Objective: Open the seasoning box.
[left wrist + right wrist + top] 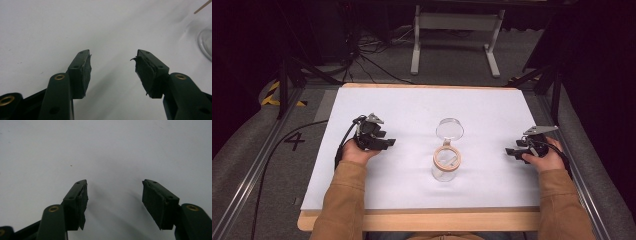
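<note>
- A white sheet (pixel 412 107) covers the wooden table in front of you; dark floor, cables and a grey stand lie beyond it.
- Your left gripper (pixel 112 68) has its jaws wide apart with nothing between them, low over bare sheet.
- Your right gripper (pixel 115 200) is spread the same way, empty.
- The clear glass jar (pixel 445 167) stands upright between your hands, well apart from both, its wooden-rimmed lid (pixel 450 129) hinged back.
- Your left gripper view catches a curved glass edge (pixel 205 43) at its right.

glass jar (pixel 445 166) and lid (pixel 450 128) mid-table, apparently bare white sheet (pixel 412 105) either side
</note>
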### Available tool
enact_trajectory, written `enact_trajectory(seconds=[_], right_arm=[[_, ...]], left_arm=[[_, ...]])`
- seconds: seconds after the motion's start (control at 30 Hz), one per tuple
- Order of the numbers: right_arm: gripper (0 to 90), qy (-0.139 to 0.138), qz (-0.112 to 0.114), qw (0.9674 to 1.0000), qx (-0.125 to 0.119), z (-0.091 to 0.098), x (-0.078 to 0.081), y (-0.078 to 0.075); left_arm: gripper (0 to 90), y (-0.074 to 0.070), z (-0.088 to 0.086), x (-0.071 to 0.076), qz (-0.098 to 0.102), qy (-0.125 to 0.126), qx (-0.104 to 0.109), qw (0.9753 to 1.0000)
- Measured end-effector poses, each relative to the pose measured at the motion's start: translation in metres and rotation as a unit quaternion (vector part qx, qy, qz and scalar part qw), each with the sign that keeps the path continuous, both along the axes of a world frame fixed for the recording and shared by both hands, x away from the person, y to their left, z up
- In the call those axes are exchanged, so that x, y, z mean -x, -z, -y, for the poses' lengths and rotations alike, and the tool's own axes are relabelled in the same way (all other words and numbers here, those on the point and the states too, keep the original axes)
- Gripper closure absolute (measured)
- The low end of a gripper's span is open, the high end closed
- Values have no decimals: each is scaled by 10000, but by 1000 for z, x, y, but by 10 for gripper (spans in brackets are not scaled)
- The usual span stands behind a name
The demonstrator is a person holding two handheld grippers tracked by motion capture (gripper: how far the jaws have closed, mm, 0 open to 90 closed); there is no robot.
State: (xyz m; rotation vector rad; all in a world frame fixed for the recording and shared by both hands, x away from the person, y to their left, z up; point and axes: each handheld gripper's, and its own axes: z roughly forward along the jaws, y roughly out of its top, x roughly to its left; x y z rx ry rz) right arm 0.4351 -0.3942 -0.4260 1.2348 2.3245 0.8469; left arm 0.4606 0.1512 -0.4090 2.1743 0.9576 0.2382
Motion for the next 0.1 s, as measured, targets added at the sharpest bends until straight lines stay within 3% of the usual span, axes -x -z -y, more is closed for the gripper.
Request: enact_trajectory(seconds=[0.1], right_arm=[[384,-37,77,9999,-104,-5,1,-1]], left_arm=[[459,-3,1,0,23,-42,123,9999]])
